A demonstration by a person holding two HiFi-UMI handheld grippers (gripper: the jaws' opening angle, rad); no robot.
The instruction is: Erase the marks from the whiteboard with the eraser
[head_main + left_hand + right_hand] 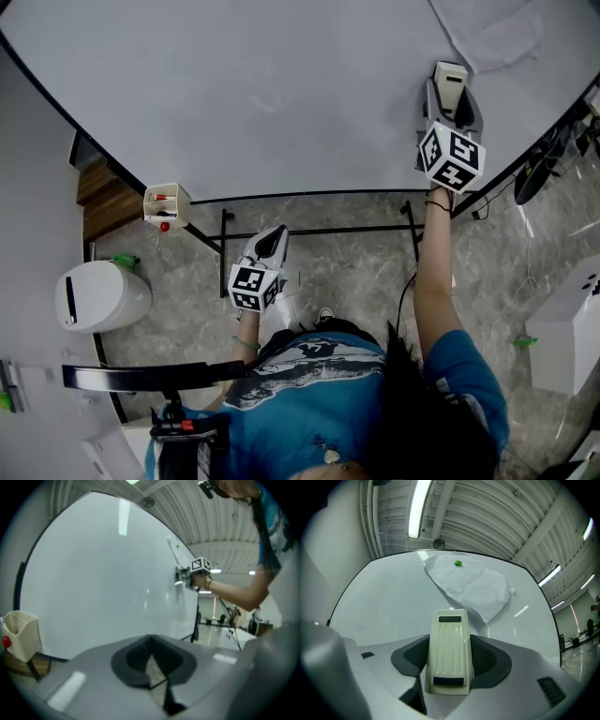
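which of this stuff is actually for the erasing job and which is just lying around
For the job: whiteboard, eraser, right gripper holding it.
Just lying about: paper sheet, green magnet, pen holder, white bin, idle left gripper.

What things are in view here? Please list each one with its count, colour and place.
whiteboard: 1, white, black frame, upright ahead
eraser: 1, cream, at the board, right side
paper sheet: 1, white, on the board beyond the eraser
green dot: 1, on the paper sheet
holder: 1, cream, board's lower edge, left
rounded container: 1, white, floor, left
left gripper: 1, grey, shut, empty, below the board
right gripper: 1, grey, shut on the eraser
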